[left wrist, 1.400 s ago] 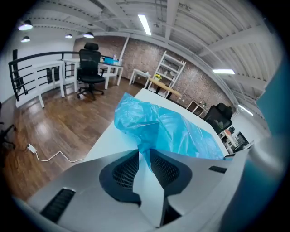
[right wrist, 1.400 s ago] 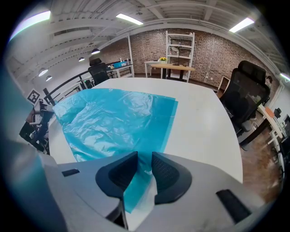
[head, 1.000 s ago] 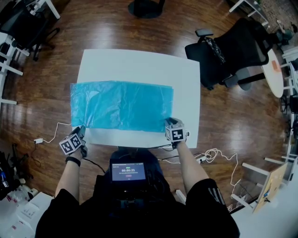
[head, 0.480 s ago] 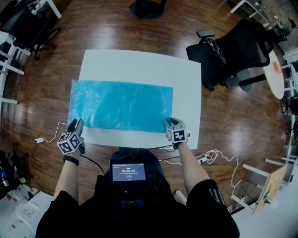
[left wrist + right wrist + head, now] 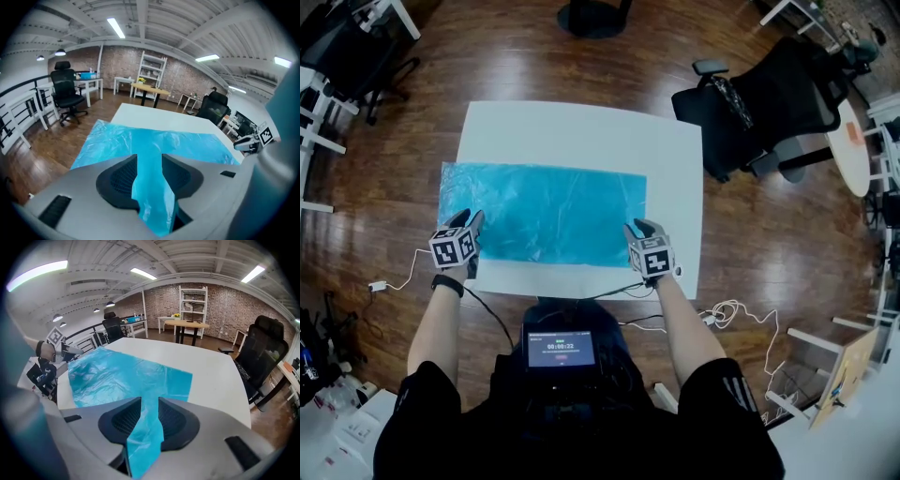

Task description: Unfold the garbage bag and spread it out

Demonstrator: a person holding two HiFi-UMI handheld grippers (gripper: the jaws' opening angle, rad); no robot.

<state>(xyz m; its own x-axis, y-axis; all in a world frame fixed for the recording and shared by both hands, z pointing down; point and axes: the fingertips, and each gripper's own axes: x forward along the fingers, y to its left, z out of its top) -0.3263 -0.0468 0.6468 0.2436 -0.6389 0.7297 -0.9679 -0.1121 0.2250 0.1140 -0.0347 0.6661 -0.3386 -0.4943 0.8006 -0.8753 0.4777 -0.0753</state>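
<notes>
Tabletop (image 5: 581,127): blue garbage bag (image 5: 553,211) lies flat; left tongs (image 5: 472,221), right tongs (image 5: 636,228) apart astride it, right's just been opening, so spread looks done.

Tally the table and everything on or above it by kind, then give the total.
White table: 1
Blue garbage bag: 1
Tongs: 2, the left tongs and the right tongs. The right tongs' jaws have just been opening, and the bag shows in the gap between them.
Total: 4
</notes>
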